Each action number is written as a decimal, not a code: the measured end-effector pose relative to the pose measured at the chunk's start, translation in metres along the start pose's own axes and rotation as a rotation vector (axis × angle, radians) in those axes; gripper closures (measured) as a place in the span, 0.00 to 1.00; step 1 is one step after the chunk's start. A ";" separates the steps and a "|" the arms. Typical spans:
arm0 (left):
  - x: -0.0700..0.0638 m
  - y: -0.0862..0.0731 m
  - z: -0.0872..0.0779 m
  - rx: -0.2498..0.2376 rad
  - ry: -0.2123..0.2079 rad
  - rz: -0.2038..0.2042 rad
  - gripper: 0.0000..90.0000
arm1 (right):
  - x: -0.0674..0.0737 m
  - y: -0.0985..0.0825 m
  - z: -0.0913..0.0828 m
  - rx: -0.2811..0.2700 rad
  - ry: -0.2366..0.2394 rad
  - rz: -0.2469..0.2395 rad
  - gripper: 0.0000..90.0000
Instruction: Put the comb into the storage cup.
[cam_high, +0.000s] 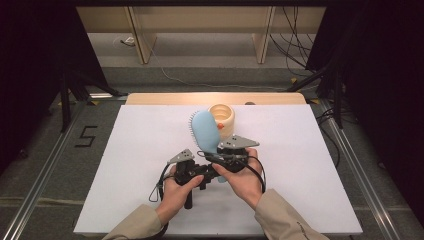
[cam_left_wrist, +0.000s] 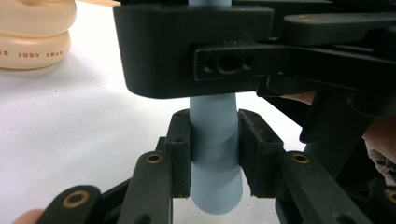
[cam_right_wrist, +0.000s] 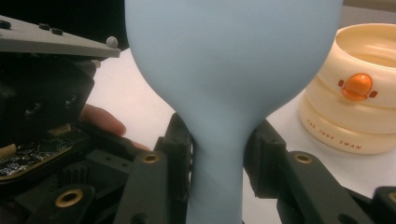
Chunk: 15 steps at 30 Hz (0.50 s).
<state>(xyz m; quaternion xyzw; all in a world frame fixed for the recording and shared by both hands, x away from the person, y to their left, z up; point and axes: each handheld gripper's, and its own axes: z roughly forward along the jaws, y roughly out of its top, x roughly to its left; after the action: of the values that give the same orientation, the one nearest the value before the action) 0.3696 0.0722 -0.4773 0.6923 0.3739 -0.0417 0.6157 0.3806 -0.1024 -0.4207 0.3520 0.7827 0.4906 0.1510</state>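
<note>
Left hand-held gripper (cam_left_wrist: 214, 156) clamped on blue hairbrush (cam_high: 204, 132) handle end. Right hand-held gripper (cam_right_wrist: 218, 154) around brush neck, left pad touching, right pad apart: released. Brush head raised just left of cream container (cam_high: 223, 120) on bench (cam_high: 310, 165).

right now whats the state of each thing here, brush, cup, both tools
blue hairbrush: lifted off the table, handle toward the person, bristles along its left edge
left tool: shut on the hairbrush handle near its end
right tool: jaws flank the handle just below the head; whether the pads press it is unclear
cream container: upright on the white table, open top, orange button on its side
</note>
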 end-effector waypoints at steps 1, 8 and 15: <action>0.000 0.000 0.000 0.000 -0.001 0.000 0.74 | 0.000 0.000 0.000 0.000 0.000 0.000 0.72; 0.000 0.000 0.000 -0.002 -0.006 -0.003 0.74 | -0.001 0.001 0.000 -0.003 0.003 0.003 0.69; 0.000 0.001 -0.001 -0.001 -0.004 -0.002 0.74 | -0.002 0.001 0.000 -0.002 0.008 0.007 0.65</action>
<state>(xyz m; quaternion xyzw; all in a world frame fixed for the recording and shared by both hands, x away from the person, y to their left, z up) 0.3699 0.0729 -0.4766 0.6916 0.3734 -0.0435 0.6167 0.3821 -0.1035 -0.4198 0.3527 0.7815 0.4934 0.1465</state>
